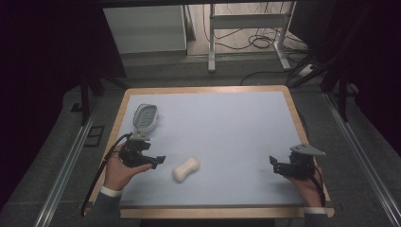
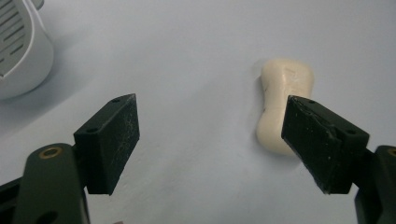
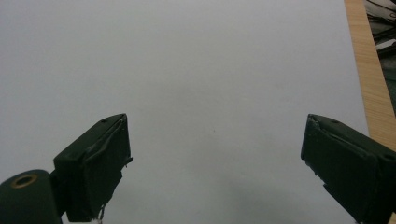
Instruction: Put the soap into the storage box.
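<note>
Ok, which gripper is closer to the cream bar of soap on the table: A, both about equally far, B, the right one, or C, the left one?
C: in the high view the left gripper sits just beside the bar of soap, while the right gripper is far across the mat.

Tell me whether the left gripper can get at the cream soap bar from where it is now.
Probably yes. The left gripper is open and aimed at the soap bar, which lies just beyond its jaws on bare mat. Nothing sits between them; the white soap dish is off to the side.
</note>
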